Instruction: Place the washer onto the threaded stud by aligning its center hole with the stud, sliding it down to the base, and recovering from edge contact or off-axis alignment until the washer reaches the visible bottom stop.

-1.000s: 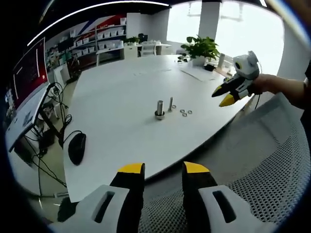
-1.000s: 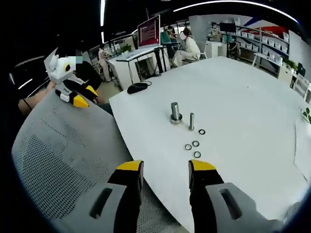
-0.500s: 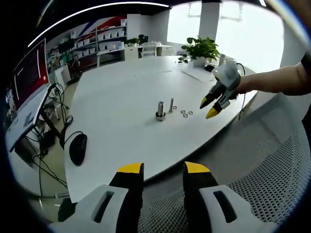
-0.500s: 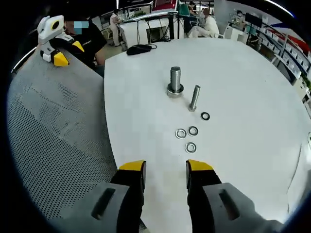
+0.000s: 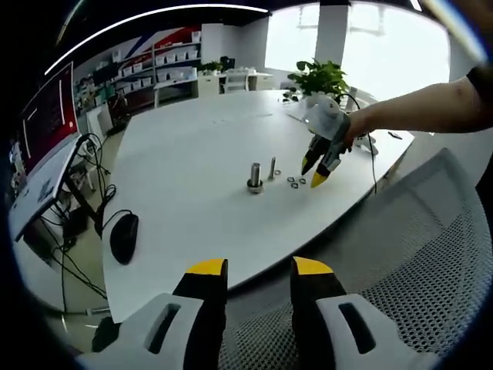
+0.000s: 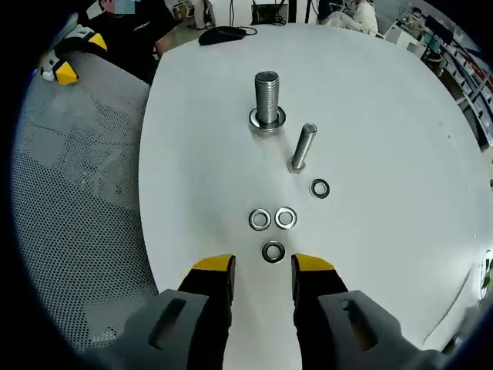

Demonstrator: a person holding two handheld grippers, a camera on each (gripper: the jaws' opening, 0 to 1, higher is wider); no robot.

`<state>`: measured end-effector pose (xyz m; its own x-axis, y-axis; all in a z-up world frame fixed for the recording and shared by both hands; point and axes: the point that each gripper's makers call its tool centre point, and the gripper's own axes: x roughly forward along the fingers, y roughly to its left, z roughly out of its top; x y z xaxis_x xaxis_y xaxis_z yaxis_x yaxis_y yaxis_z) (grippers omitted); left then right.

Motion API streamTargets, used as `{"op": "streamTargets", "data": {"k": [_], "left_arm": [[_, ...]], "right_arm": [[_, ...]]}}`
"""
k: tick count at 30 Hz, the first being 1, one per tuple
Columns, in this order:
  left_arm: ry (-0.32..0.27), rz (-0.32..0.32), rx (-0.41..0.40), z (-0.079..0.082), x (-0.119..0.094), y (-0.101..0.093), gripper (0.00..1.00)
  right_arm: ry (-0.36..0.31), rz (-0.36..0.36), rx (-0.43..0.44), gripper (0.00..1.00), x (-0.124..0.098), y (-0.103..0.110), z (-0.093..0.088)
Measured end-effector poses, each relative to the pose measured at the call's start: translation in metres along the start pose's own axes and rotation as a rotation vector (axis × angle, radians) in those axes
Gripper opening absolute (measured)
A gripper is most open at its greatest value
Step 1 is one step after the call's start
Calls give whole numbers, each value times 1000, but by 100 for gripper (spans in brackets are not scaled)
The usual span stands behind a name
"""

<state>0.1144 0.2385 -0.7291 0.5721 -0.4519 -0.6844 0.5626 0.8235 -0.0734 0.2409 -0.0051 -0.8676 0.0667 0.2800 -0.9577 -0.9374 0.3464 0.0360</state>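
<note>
The right gripper (image 6: 263, 266) hovers over a white table (image 6: 400, 154), jaws apart and empty. It points down at the nearest washer (image 6: 273, 251), which lies flat just ahead of the tips, likely the one to be picked. Take the thick stud (image 6: 266, 99) as the landmark: it stands upright on its base at the far end of the row of parts. Nearer than the stud, two more washers (image 6: 260, 219) lie side by side, just beyond the first. A fourth washer (image 6: 320, 188) sits to their right. A thinner bolt (image 6: 301, 146) stands just beside the stud, on its near right. No washer is on the stud yet.

The left gripper (image 5: 257, 270) waits well back from the stud, off the table edge over a mesh chair (image 5: 431, 254), jaws open and empty. Far beyond the stud stands a plant (image 5: 318, 75).
</note>
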Motion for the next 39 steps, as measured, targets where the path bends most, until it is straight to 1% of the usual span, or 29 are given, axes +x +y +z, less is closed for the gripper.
{"op": "streamTargets", "data": {"k": [3,5,6,8,11,13,18,19,21,23,29,31,33,36,37,38,39], "left_arm": [[0,0,0,0,0,0,31],[0,0,-1,0,0,0,31],[0,0,-1,0,0,0,31],[0,-1,0,0,0,0,31],[-1,-2,2,0,0,0,31],[-2,-2,2,0,0,-1,31],[-5,-1,5,0,0,-1,31],[-6,-1,6,1,0,-1,31],[-6,-1,7,0,0,-1,31],[-5,0,7,0,0,-1,31],[-5,-2,6,0,0,-1,31],[-5,-1,6,0,0,-1,31],[-6,-1,4,1,0,-1,31],[-6,-1,4,1,0,-1,31],[-6,-1,5,1,0,-1,31],[-4,-2,5,1,0,-1,31],[-4,-3,6,1,0,-1,31]], "right_arm": [[16,-9,-38,26,1,-3,1],[26,-10,-31,25,2,-4,2],[42,-38,-52,23,2,-6,1],[76,-26,-130,23,2,-3,1],[106,-29,-102,23,3,-2,2],[123,-30,-120,22,4,-2,2],[136,-27,-127,20,3,-1,1],[138,-21,-148,20,3,-1,1],[139,-16,-150,19,3,-1,1],[140,-29,-140,16,3,-5,1],[151,-27,-134,15,3,-5,1],[141,-22,-141,14,4,-5,3],[137,-21,-118,14,3,-6,2],[129,-18,-118,14,3,-6,2],[128,-15,-110,14,3,-6,2],[127,-14,-82,14,2,-6,3],[126,-15,-81,14,2,-6,3]]}}
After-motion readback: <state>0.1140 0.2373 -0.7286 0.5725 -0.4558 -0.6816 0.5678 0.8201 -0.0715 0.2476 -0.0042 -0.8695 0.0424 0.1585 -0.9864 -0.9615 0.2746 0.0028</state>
